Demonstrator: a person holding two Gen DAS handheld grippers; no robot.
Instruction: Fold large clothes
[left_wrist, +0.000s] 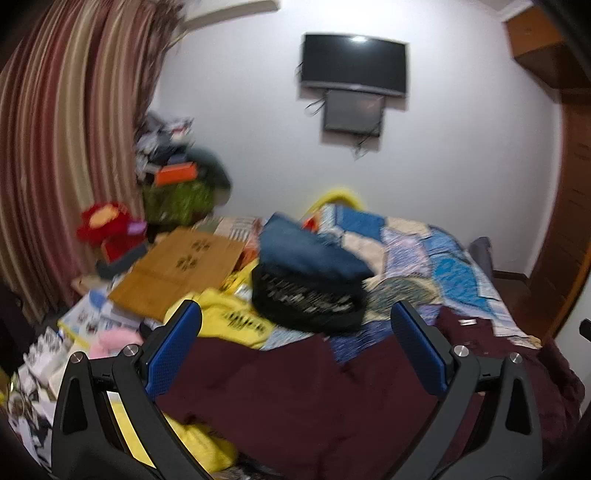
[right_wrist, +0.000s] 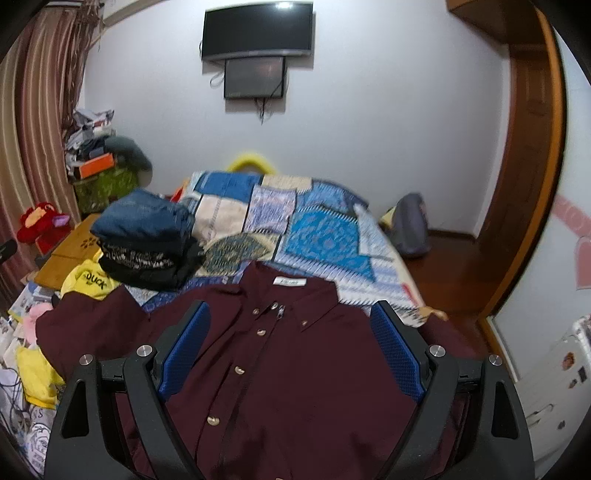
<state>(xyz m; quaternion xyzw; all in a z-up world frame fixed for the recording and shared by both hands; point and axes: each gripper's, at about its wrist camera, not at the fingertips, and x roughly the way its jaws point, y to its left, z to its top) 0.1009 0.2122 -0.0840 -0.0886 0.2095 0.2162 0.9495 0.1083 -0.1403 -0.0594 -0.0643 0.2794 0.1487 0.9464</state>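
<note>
Clothes stack (right_wrist: 147, 243) beside maroon shirt (right_wrist: 280, 362)

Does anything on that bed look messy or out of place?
The maroon button-up shirt lies front up, collar away from the cameras, but its sleeve sprawls sideways over a crumpled yellow printed garment. The folded stack of dark clothes beside it looks tidy. Both grippers are open.

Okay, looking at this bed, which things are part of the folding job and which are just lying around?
Part of the job:
- maroon button-up shirt, spread face up
- stack of folded dark clothes
- left gripper and right gripper, both open

Just lying about:
- patchwork quilt
- red plush toy
- wall-mounted black television
- grey bag on the floor
</note>
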